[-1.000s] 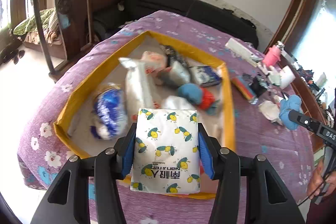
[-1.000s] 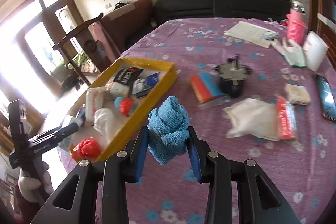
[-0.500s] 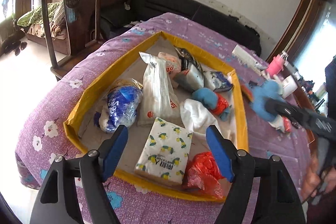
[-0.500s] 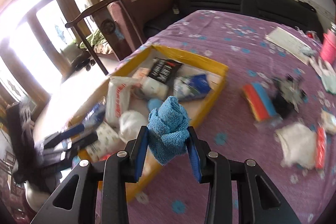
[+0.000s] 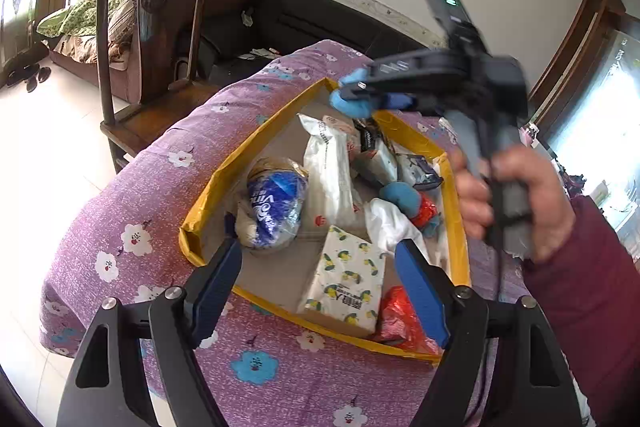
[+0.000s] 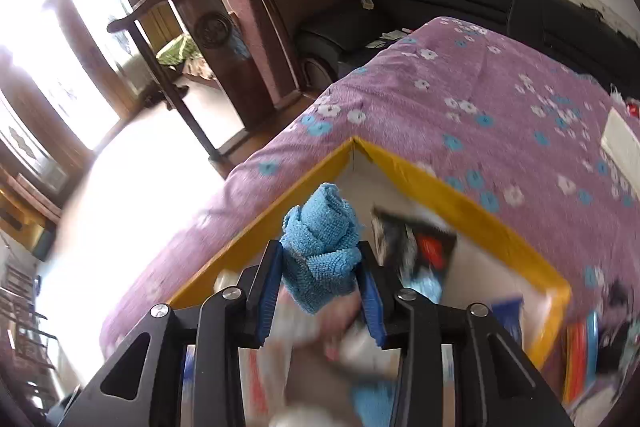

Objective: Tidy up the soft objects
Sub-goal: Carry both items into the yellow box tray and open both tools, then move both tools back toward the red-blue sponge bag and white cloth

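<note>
A yellow-rimmed box [image 5: 208, 199] on the purple flowered table holds several soft packs. A white tissue pack with yellow prints [image 5: 346, 281] lies near its front edge. My left gripper [image 5: 320, 283] is open and empty, above the box's near edge. My right gripper [image 6: 322, 275] is shut on a rolled blue cloth [image 6: 320, 247] and holds it over the far corner of the box [image 6: 460, 203]. In the left wrist view the right gripper [image 5: 360, 95] and the blue cloth [image 5: 352, 103] hang over that corner.
In the box lie a blue-and-white bag [image 5: 274, 207], a tall white pack [image 5: 330, 171], a blue-and-red soft toy [image 5: 408, 199] and a red bag [image 5: 400, 319]. A wooden chair [image 5: 156, 27] stands beyond the table's left edge. A black sofa [image 6: 460, 3] stands behind.
My left gripper opened and let the tissue pack go into the box, then drew back. My right gripper carried the blue cloth from beside the box to above its far corner.
</note>
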Demonstrator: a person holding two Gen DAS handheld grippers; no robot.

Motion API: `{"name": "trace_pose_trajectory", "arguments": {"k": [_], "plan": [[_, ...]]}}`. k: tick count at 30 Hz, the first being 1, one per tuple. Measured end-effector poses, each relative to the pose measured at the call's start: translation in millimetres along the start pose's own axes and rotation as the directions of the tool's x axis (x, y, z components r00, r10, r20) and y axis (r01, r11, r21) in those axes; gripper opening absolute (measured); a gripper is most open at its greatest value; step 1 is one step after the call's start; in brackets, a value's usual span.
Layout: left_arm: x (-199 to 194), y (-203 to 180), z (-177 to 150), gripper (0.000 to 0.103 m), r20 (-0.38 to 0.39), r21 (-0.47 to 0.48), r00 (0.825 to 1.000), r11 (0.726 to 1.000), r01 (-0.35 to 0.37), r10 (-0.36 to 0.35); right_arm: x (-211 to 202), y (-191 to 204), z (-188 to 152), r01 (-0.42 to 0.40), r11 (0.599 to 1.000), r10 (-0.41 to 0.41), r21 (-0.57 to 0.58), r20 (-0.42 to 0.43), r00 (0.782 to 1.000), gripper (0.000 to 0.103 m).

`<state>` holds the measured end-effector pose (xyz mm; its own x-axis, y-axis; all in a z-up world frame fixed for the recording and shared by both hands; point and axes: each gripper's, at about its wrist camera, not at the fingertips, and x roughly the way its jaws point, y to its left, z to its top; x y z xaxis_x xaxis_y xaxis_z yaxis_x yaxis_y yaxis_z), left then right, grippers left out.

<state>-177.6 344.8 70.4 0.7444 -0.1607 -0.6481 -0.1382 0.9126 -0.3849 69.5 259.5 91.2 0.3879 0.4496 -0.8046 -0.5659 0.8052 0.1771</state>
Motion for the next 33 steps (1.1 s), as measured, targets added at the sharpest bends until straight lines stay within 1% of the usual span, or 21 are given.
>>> {"name": "trace_pose_trajectory", "arguments": {"k": [1,2,3,5,6,9,14,16,18,20,22,24,26,28,30,33], "plan": [[-0.5,0.8,-0.5,0.078,0.000,-0.004,1.000,1.000,0.001,-0.001,4.2,1.6,3.9,0.018,1.000,-0.018,-0.008,0.002,1.000,0.043],[0.1,1.5,-0.2,0.078,0.000,-0.007,1.000,1.000,0.003,-0.003,7.9,3.8,7.7,0.045,0.999,-0.045,-0.021,0.008,0.999,0.049],[0.6,1.5,-0.1,0.078,0.000,-0.009,1.000,1.000,0.003,-0.003,8.7,5.5,9.7,0.076,0.997,-0.076,-0.034,0.018,0.997,0.057],[2.5,2.1,-0.3,0.079,0.000,-0.011,1.000,1.000,0.005,-0.005,3.5,3.4,10.0,0.090,0.995,-0.089,-0.044,0.040,0.995,0.067],[3.8,1.5,-0.6,0.080,-0.003,-0.012,1.000,1.000,0.005,-0.005,-1.9,1.7,7.5,0.091,0.995,-0.088,-0.043,0.054,0.995,0.070],[7.2,-1.9,-0.6,0.080,-0.011,-0.016,1.000,1.000,0.006,-0.006,-22.7,-11.2,-1.9,0.107,0.994,-0.104,-0.026,0.084,0.991,0.071],[0.8,-19.6,-1.9,0.081,0.001,0.015,1.000,1.000,0.019,-0.019,-83.5,-50.8,-41.1,0.115,0.993,-0.118,0.029,0.139,0.983,0.072],[-2.0,-28.5,-3.1,0.084,0.009,0.028,1.000,0.999,0.025,-0.025,-109.7,-74.1,-61.4,0.127,0.990,-0.136,0.065,0.156,0.978,0.074],[-3.8,-40.8,-5.4,0.084,0.011,0.042,0.999,0.998,0.036,-0.036,-137.6,-102.5,-84.0,0.142,0.982,-0.162,0.121,0.173,0.972,0.077],[-2.8,-52.8,-8.4,0.085,0.007,0.059,0.999,0.997,0.048,-0.048,-163.7,-136.3,-110.1,0.161,0.967,-0.197,0.196,0.181,0.964,0.082],[-0.7,-69.4,-13.1,0.085,-0.007,0.080,0.998,0.995,0.066,-0.066,-180.2,-168.8,-134.9,0.195,0.945,-0.243,0.261,0.165,0.956,0.083],[2.0,-88.3,-18.6,0.085,-0.021,0.106,0.996,0.990,0.091,-0.089,-186.2,-192.5,-152.5,0.223,0.924,-0.275,0.312,0.133,0.952,0.083],[3.6,-107.0,-24.7,0.085,-0.035,0.135,0.994,0.985,0.111,-0.107,-188.4,-214.0,-172.4,0.209,0.906,-0.265,0.369,0.108,0.958,0.083],[4.8,-125.1,-30.9,0.085,-0.050,0.168,0.991,0.977,0.129,-0.122,-186.8,-225.4,-184.1,0.193,0.900,-0.250,0.391,0.098,0.963,0.083],[5.2,-140.1,-36.1,0.085,-0.061,0.197,0.990,0.971,0.135,-0.126,-178.4,-226.7,-188.7,0.186,0.908,-0.232,0.376,0.082,0.969,0.083],[4.6,-150.3,-40.0,0.085,-0.068,0.214,0.990,0.968,0.134,-0.122,-158.8,-217.4,-183.5,0.175,0.930,-0.206,0.325,0.063,0.977,0.083]]}}
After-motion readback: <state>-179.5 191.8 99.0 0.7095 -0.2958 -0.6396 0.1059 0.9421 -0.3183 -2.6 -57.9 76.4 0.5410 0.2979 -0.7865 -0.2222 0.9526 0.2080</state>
